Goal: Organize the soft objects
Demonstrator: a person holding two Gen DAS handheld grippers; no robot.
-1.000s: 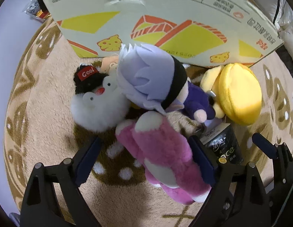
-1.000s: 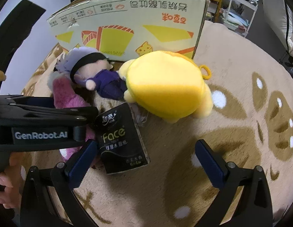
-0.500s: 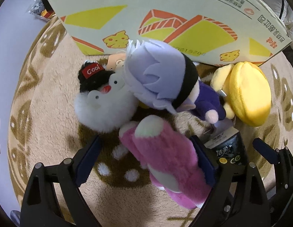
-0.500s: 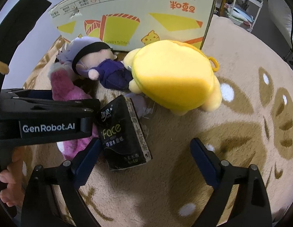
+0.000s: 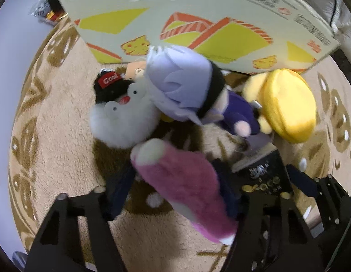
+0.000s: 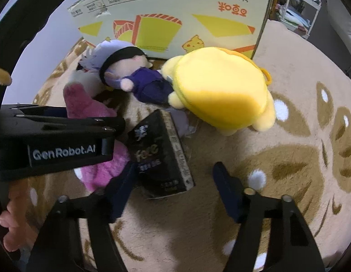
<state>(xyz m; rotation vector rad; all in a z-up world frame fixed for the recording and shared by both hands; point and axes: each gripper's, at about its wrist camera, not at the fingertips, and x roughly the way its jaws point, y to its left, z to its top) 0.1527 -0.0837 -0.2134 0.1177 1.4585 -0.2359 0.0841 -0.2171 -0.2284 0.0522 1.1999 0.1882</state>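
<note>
A pink plush (image 5: 184,181) lies between the fingers of my left gripper (image 5: 173,192), whose jaws have narrowed around it. It also shows in the right wrist view (image 6: 89,111). A black tissue pack (image 6: 161,154) lies between the fingers of my right gripper (image 6: 175,188), which stands open with the left pad close to the pack. A purple-haired doll (image 5: 189,90), a white fluffy plush with a black cap (image 5: 121,117) and a yellow plush (image 5: 286,104) lie in front of a cardboard box (image 5: 198,20).
The toys lie on a beige rug with brown patterns (image 6: 288,158). The box (image 6: 175,18) stands along the far side. The left gripper's body (image 6: 50,145) crosses the left of the right wrist view. A white rack (image 6: 300,4) stands far right.
My left gripper's jaws have narrowed around the pink plush, which has tilted. My right gripper's jaws have narrowed around the tissue pack and moved in closer.
</note>
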